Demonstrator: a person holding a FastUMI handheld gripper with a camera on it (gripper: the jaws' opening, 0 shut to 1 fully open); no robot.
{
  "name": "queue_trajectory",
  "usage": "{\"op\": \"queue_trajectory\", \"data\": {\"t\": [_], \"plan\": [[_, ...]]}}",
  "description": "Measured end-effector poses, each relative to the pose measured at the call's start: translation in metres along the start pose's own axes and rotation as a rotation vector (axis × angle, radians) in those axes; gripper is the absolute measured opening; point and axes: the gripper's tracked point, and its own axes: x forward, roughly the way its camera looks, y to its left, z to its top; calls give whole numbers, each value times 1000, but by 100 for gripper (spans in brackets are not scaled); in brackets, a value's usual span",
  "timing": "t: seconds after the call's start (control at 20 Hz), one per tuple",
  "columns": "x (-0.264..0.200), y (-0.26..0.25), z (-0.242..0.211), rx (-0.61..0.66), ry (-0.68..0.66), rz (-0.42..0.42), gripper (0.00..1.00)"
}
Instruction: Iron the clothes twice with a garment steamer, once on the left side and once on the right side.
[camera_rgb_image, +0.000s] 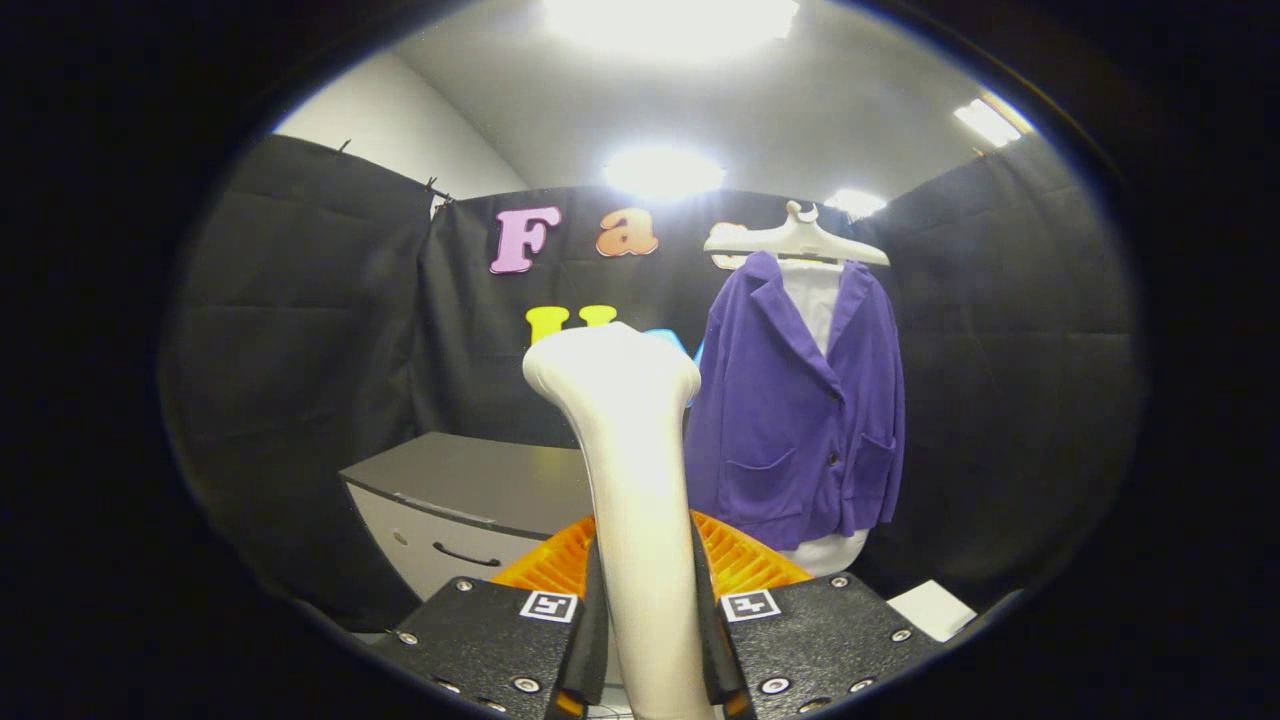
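Observation:
A white garment steamer (635, 480) stands upright between my fingers, its handle pressed from both sides, its head rising above them. My gripper (650, 610) is shut on it. Beyond the fingers and to the right hangs a purple jacket (800, 400) over a white shirt on a white hanger (797, 238), against the black cloth wall. The steamer head is left of the jacket and apart from it.
A grey cabinet (470, 490) with a drawer handle stands beyond the fingers to the left. An orange ribbed part (745, 560) sits just behind the fingers. A white flat thing (932, 608) lies low to the right, under the jacket.

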Motion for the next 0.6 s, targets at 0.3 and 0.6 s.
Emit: {"op": "queue_trajectory", "data": {"t": [0.3,0.6], "plan": [[-4,19,-5,22,12,-36,36],[-6,22,-15,28,28,-56,35]]}}
